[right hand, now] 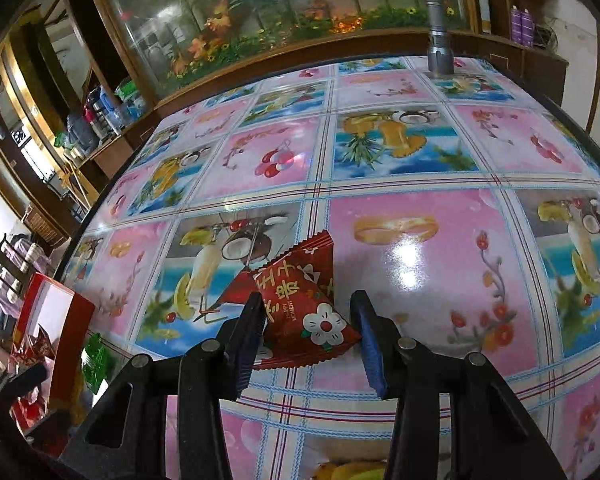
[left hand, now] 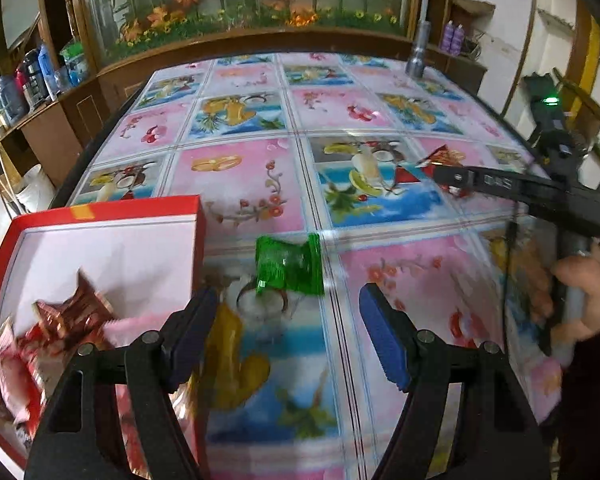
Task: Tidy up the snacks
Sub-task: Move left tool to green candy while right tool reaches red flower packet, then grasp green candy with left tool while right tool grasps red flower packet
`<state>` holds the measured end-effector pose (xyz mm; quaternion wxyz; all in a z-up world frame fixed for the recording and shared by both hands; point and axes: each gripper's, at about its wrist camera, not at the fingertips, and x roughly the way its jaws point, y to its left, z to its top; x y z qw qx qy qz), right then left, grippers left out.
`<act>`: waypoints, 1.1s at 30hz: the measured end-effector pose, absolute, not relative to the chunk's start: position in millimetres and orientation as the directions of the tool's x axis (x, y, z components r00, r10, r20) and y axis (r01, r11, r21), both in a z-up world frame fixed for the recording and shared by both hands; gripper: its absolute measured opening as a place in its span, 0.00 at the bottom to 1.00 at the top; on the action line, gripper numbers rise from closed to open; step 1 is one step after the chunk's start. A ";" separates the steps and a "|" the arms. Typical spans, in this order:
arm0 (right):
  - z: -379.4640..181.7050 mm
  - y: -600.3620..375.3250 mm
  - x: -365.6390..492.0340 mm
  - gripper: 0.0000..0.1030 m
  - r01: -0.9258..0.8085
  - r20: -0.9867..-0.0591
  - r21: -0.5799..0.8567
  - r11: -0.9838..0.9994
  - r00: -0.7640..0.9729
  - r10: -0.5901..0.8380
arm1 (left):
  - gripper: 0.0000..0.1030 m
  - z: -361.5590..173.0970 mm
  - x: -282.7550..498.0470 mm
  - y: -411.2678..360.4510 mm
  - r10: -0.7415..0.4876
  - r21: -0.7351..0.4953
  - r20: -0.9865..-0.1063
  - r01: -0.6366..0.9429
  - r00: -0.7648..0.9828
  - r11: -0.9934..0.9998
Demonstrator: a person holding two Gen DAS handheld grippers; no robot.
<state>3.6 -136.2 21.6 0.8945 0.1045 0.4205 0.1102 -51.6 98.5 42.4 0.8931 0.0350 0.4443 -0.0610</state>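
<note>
Right gripper (right hand: 308, 340) narrowed onto the red snack packet (right hand: 300, 304), left pad against the packet's left edge, right pad at or just off its right corner; firm pinch or mere straddle cannot be told for certain, though the wrapper appears wedged between the pads. Left gripper (left hand: 288, 336) standing wide and empty, nothing between its blue pads (left hand: 384, 344).

Landmark: the red box (left hand: 100, 216), lid off, white inside, sitting at the near left of the floral tablecloth (left hand: 240, 184). Several wrapped snacks (left hand: 72, 316) already lying inside it, red and coppery foil. Green wrapped candy (left hand: 290, 264) lying on the cloth just right of the box's right wall, ahead of the left gripper's open jaws. Red packet well to the right of the box, beyond the green candy. Silver flashlight (right hand: 438, 36) upright far from the box, at the table's back edge.

Handling, as a judgement: both snacks light, crinkly film over a small soft or brittle filling, easily crushed and prone to sliding on the glossy cloth. Best taken across the puffed middle rather than by the thin sealed fins, with gentle pressure only. Green candy likely slippery; a grip across its waist, between the flared ends, looks safest. Short carry leftward into the box for each.
</note>
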 end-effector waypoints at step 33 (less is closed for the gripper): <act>24.0 -131.7 3.3 0.46 -0.127 -0.733 0.314 0.941 0.598 0.325 | 0.33 18.7 -52.1 84.1 -0.130 -0.048 -0.815 0.158 0.565 0.986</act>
